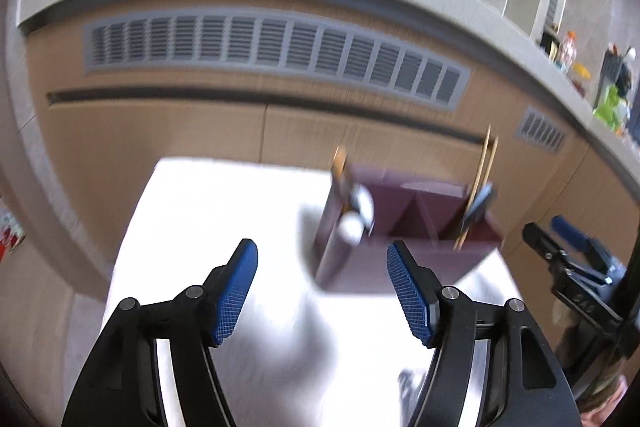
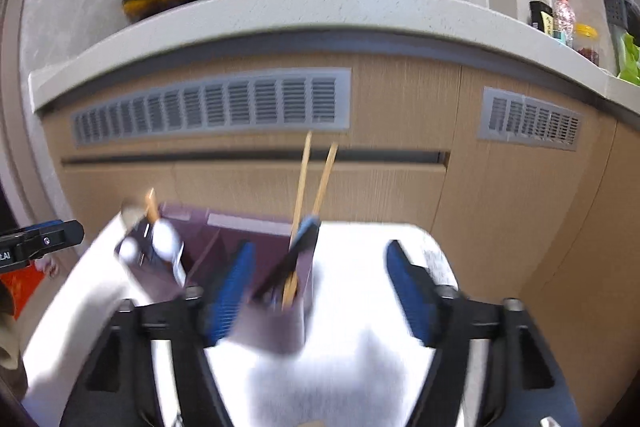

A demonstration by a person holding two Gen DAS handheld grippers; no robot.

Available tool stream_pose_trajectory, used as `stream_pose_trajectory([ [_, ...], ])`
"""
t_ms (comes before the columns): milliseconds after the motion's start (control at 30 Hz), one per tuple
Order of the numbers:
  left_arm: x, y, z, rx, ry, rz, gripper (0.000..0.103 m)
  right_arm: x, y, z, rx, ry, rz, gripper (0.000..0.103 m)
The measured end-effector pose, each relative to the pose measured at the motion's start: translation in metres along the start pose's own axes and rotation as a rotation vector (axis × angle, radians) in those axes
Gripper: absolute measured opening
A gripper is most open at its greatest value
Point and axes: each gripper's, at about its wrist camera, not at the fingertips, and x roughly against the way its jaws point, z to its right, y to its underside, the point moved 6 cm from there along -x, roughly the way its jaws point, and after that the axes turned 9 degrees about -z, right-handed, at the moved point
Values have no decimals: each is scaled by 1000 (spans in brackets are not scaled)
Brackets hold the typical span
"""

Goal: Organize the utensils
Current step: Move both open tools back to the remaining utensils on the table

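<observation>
1. My left gripper (image 1: pixel 322 291) and right gripper (image 2: pixel 316 291) both gape wide, holding nothing.
2. The maroon utensil holder (image 1: pixel 404 223) ahead of my jaws already holds chopsticks (image 2: pixel 316 179) and white spoons (image 1: pixel 358 215).
3. Remaining loose utensils: I cannot tell.

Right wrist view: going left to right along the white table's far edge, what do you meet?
Left claw at the picture's edge → white-headed utensils in the purple organizer's left end → chopsticks in its right end → bare white table.
</observation>
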Motion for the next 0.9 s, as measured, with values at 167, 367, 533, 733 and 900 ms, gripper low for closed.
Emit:
stream_pose_trajectory([
  [167, 6, 55, -6, 7, -27, -73, 70, 8, 49, -30, 99, -33, -125, 86],
  [367, 22, 111, -9, -25, -66, -119, 79, 4, 118, -69, 173, -100, -301, 94],
  [533, 33, 131, -21, 6, -92, -127, 80, -8, 143, -84, 148, -114, -370, 94],
  [733, 34, 133, -46, 92, -104, -135, 82, -23, 149, -96, 145, -92, -421, 94],
  [900, 27, 137, -48, 107, -97, -157, 82, -18, 152, -84, 144, -80, -425, 93],
])
